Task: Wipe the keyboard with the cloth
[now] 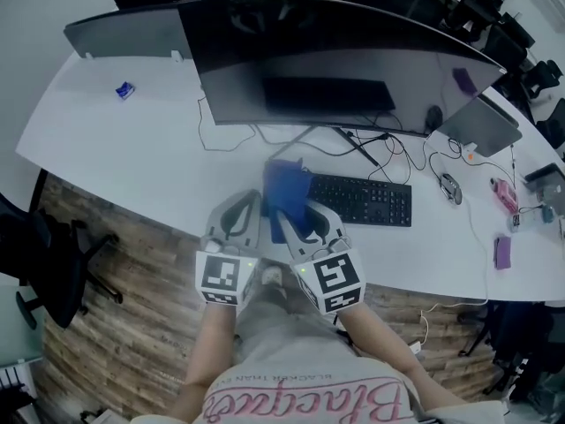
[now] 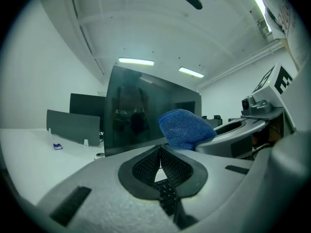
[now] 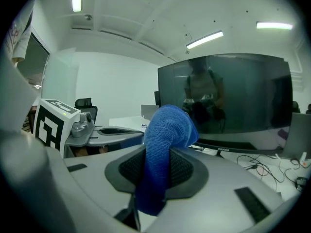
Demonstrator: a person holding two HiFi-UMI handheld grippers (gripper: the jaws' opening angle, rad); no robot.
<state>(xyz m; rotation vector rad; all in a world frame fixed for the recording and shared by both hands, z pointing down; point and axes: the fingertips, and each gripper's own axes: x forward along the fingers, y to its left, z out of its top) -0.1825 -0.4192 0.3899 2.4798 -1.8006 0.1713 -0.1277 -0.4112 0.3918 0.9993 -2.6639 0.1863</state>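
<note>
In the head view the black keyboard [image 1: 362, 200] lies on the white desk [image 1: 132, 157] below the monitor. A blue cloth [image 1: 287, 193] stands over the keyboard's left end, pinched in my right gripper [image 1: 300, 215]. In the right gripper view the cloth [image 3: 165, 130] runs up between the shut jaws of my right gripper [image 3: 163, 166] and folds over their tips. My left gripper [image 1: 247, 203] hovers just left of the cloth, jaws shut and empty. In the left gripper view, keyboard keys [image 2: 165, 191] show through the slit below the tips of my left gripper [image 2: 160, 152], and the cloth [image 2: 184, 127] sits to the right.
A wide curved monitor [image 1: 327, 60] stands behind the keyboard, with cables [image 1: 371, 148] trailing from its stand. A mouse [image 1: 433, 116], a laptop [image 1: 481, 126] and small gadgets lie to the right. A small blue item [image 1: 124, 89] lies far left. An office chair [image 1: 53, 263] stands off the desk's left edge.
</note>
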